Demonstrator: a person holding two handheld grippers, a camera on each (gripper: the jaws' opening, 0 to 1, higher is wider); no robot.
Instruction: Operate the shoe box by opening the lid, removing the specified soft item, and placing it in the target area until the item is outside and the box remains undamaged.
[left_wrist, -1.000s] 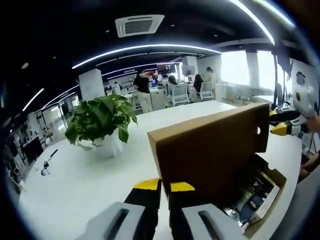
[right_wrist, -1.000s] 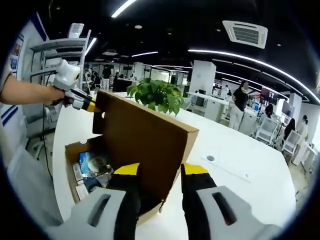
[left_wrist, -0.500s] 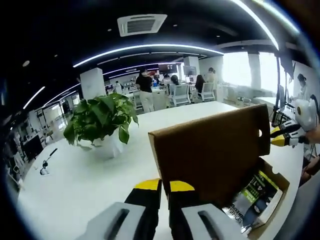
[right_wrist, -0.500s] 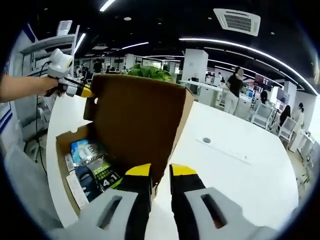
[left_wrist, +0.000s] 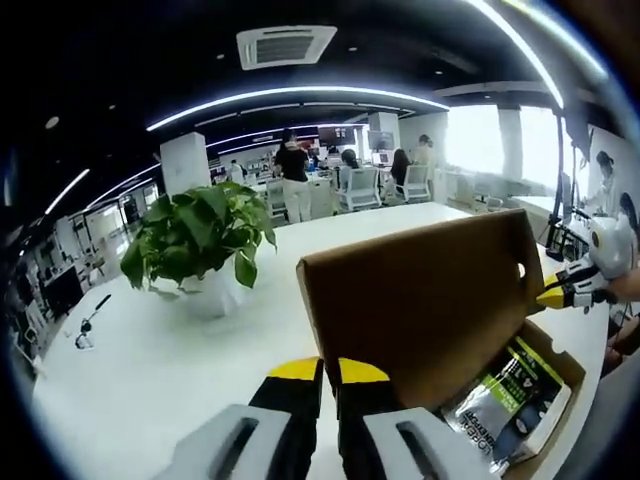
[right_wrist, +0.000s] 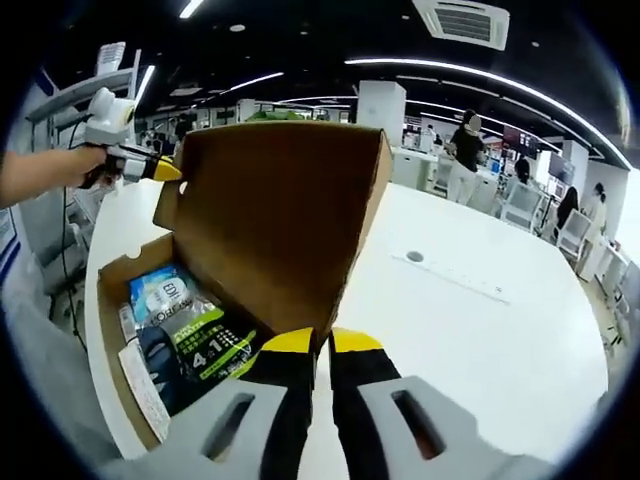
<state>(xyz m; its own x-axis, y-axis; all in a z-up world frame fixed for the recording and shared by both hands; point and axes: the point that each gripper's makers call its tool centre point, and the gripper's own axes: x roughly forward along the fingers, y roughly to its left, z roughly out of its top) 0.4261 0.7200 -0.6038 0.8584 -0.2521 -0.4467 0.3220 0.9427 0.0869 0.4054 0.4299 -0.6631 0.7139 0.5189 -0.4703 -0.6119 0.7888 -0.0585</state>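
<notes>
Left gripper (left_wrist: 330, 370), seen in the left gripper view: yellow-tipped jaws almost together, a thin gap between them, pinching the near corner of the lid (left_wrist: 415, 305) of the cardboard shoe box (left_wrist: 565, 395). Right gripper (right_wrist: 322, 342), in the right gripper view: jaws likewise nearly closed, clamped on the lid's opposite corner edge. Each gripper also shows in the other's view, at the far lid corner; there the jaw gap is too small to judge. Lid stands raised, roughly upright, hinged at the back of the box, 1 small tab hole near its side flap. Box open on the white table (right_wrist: 480, 330). Inside lie soft plastic-wrapped packs: a green-and-black pack (right_wrist: 215, 345) printed "4 1" on top, a light blue pack (right_wrist: 160, 295) behind it, dark items beside them, all still within the box walls. A potted green plant (left_wrist: 200, 235) sits on the table past the lid. A small round port (right_wrist: 415, 257) and a strip are set in the tabletop. Background: open office, people standing and seated at desks, ceiling vent, curved light strips.
</notes>
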